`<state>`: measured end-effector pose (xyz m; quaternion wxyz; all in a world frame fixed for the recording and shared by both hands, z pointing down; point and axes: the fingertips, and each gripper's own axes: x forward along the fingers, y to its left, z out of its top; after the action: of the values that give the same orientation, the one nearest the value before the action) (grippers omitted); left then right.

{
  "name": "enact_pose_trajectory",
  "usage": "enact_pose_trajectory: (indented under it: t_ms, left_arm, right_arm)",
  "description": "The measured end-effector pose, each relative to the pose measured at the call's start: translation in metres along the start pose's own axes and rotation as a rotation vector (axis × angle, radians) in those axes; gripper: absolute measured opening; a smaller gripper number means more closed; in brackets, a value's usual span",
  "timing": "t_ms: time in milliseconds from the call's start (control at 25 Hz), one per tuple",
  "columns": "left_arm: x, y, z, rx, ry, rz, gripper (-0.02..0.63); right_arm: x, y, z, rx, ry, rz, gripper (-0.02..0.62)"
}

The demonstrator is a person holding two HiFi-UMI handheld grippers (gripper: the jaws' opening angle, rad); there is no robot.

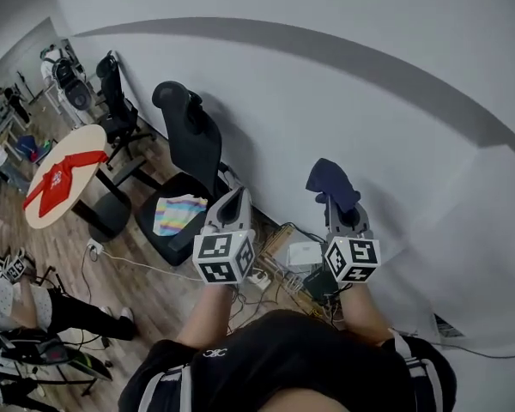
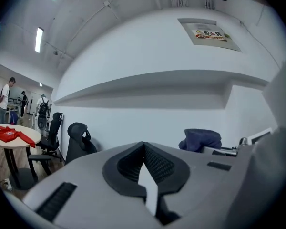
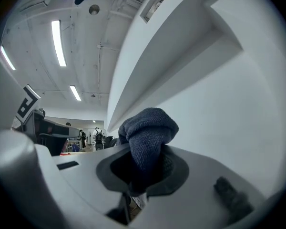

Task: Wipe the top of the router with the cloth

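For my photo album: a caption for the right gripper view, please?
Right gripper shut on a dark blue cloth, near a white wall.

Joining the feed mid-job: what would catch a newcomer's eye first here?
The dark blue cloth bunched in the right gripper, raised before the white wall, stands out first. The left gripper beside it is shut on nothing. Lower left, a black office chair bears a rainbow-striped cloth, and a round table carries a red garment.
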<state>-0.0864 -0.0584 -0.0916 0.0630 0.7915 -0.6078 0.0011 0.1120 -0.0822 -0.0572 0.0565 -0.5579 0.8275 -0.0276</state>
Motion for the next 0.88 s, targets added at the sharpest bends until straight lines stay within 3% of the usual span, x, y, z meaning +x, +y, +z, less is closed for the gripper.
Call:
enact_pose_trajectory:
  t_ms: [200,880]
  left_arm:
    - [0.007,-0.013,-0.001,-0.002,0.024,-0.015,0.005]
    - [0.02,-0.032,-0.033,0.002,0.08,0.011,0.005]
  right_arm:
    - [0.001,0.001,0.009,0.0,-0.004,0.025,0.057]
    - [0.0,-0.016,-0.016,0.023,0.043,0.079,0.057]
